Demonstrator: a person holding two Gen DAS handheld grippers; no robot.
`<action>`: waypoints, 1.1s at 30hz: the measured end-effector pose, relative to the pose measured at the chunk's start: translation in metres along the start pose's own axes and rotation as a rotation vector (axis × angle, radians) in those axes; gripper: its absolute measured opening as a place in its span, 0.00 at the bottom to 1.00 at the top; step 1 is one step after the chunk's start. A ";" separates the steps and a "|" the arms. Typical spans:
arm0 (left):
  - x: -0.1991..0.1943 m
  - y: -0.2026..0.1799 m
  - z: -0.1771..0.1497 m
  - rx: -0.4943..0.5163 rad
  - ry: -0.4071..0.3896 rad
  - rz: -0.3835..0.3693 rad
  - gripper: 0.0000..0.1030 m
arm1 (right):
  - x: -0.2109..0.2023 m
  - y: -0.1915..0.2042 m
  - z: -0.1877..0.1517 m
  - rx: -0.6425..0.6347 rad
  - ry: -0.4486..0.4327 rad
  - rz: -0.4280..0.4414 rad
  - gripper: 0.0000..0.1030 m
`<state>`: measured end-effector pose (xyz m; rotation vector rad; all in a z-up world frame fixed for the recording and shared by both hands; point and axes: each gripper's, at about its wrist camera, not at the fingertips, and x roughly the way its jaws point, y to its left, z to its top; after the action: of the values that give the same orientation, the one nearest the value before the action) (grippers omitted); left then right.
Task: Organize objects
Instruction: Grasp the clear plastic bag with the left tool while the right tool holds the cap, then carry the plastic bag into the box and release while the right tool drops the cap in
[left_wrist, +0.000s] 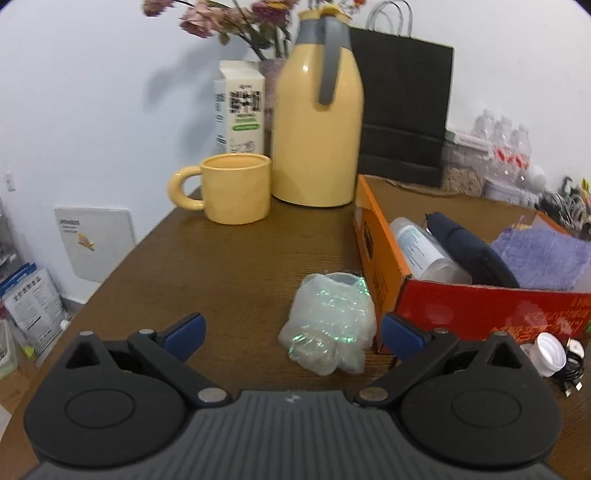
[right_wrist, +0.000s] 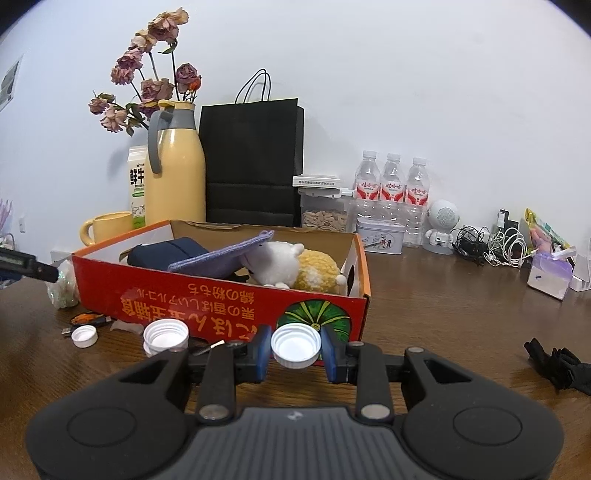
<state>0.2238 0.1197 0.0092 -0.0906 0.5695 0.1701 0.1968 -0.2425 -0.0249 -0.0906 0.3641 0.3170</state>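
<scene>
White wall behind, brown wooden counter (right_wrist: 443, 302) under everything. We see the red-orange cardboard box (right_wrist: 207, 295) mid-counter, open top, holding a navy pouch (right_wrist: 166, 251), a purple cloth (right_wrist: 221, 254), a white and yellow plush toy (right_wrist: 291, 267), and, in the left wrist view, a clear bottle (left_wrist: 421, 247) lying on its side.

Right tool (right_wrist: 295, 350): jaws closed on a white bottle cap (right_wrist: 295, 345), open side up, pinched between the blue pads just in front of the box's front wall. Two more white caps sit on the counter to the left of it: a larger cap (right_wrist: 166, 334) near the box, a small cap (right_wrist: 84, 336) further left beside a dark USB stick (right_wrist: 86, 319).

Left tool (left_wrist: 291, 332): jaws spread wide, nothing between the pads. We see a crumpled clear plastic bag (left_wrist: 328, 325) on the counter just ahead of it, touching or just beside the box's end wall; cannot tell which.

Back row along the wall: yellow mug (left_wrist: 229, 192), yellow thermos jug (left_wrist: 317, 122), milk carton (left_wrist: 240, 107), dried flowers (right_wrist: 147, 88), black paper bag (right_wrist: 255, 162), three water bottles (right_wrist: 391, 184), a small tin (right_wrist: 378, 236), a white robot-shaped speaker (right_wrist: 441, 225), tangled cables (right_wrist: 491, 247). Black fabric (right_wrist: 557, 365) lies at the right edge of the counter.
</scene>
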 end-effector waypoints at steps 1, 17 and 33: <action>0.005 -0.001 0.000 0.011 0.002 -0.019 1.00 | 0.000 0.000 0.000 0.002 0.001 -0.001 0.27; 0.004 0.004 -0.014 -0.024 -0.061 -0.077 0.40 | 0.000 -0.001 -0.001 0.007 -0.004 0.000 0.27; -0.059 -0.018 -0.013 -0.066 -0.245 -0.050 0.40 | -0.010 0.003 0.002 -0.017 -0.074 0.020 0.27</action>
<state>0.1711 0.0927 0.0315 -0.1455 0.3175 0.1489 0.1874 -0.2424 -0.0190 -0.0918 0.2887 0.3423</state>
